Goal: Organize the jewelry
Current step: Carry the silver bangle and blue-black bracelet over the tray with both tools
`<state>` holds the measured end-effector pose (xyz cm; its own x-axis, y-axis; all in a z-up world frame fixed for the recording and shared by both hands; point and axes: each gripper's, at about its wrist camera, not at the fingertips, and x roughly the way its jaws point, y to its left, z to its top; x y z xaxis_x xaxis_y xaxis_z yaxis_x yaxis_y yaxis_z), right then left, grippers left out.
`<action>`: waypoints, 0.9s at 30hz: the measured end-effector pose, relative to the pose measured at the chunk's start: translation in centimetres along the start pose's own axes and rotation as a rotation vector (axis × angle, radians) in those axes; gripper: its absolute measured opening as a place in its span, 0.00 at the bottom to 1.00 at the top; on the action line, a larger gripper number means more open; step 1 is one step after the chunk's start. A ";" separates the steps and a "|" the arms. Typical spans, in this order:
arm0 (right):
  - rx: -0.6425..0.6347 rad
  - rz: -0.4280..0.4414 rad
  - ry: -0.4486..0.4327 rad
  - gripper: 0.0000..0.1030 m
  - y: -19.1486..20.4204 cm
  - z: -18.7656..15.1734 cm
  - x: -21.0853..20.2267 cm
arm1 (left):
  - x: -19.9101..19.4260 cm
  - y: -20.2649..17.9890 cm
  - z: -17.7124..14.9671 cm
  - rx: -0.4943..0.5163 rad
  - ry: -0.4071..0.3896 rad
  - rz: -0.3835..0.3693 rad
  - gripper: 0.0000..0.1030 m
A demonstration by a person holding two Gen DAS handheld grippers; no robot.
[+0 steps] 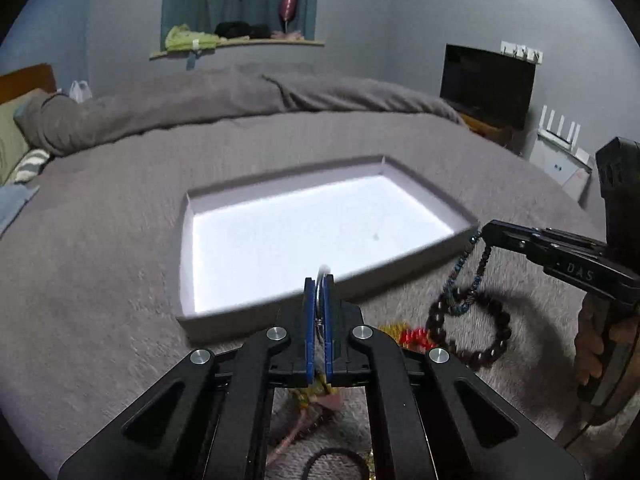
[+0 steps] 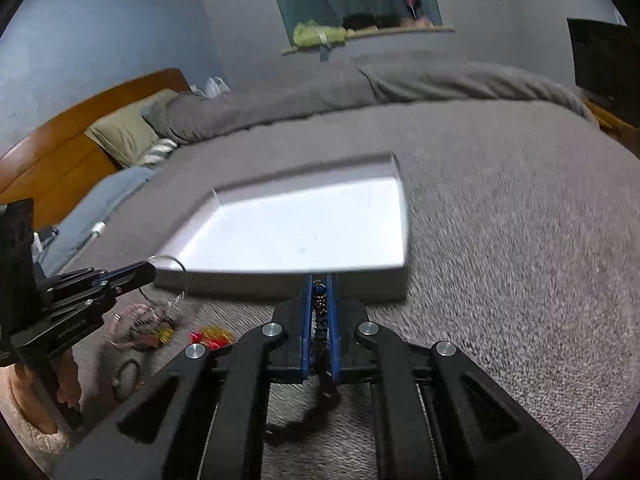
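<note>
We see the white tray (image 1: 256,240) lying flat on the grey bed (image 1: 100,260), nothing inside it. At its near rim our left gripper (image 1: 319,312) is clamped on a thin silver bangle (image 2: 170,276) standing on edge. Just right of the tray, our right gripper (image 1: 486,232) pinches a blue beaded strand (image 1: 460,276) that hangs straight down, a dark beaded bracelet (image 1: 472,332) looped through it.

I see a grey bed (image 1: 100,240) ahead of my fingers, with a shallow white tray (image 1: 188,216) on it; beads (image 2: 212,336) and a black band (image 2: 126,372) lie on it nearer, below the fingers
</note>
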<state>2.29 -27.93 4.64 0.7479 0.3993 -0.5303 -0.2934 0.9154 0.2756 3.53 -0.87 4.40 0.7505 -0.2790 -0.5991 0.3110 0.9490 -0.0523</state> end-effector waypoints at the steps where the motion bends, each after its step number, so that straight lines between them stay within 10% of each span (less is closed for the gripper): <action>1: -0.009 -0.004 -0.023 0.07 0.3 0.5 -0.4 | -0.1 0.3 0.6 -0.006 -0.010 0.005 0.01; 13: -0.078 -0.022 -0.121 0.07 1.8 8.1 0.8 | 1.5 6.4 6.6 -0.070 0.022 -0.005 0.01; 16: -0.081 -0.004 -0.106 0.07 1.8 9.1 1.9 | 1.0 5.6 5.1 -0.030 0.082 -0.046 0.02; 20: -0.061 0.014 -0.115 0.07 1.9 9.9 3.0 | 0.7 4.9 1.8 -0.002 0.160 -0.063 0.41; 27: -0.025 0.061 -0.120 0.07 2.1 11.1 4.8 | 3.4 6.3 -2.7 -0.057 0.290 -0.062 0.40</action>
<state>11.91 -24.68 11.55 0.7938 0.4464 -0.4130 -0.3540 0.8914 0.2829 6.47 4.57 -0.14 0.5307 -0.2909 -0.7960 0.3116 0.9404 -0.1360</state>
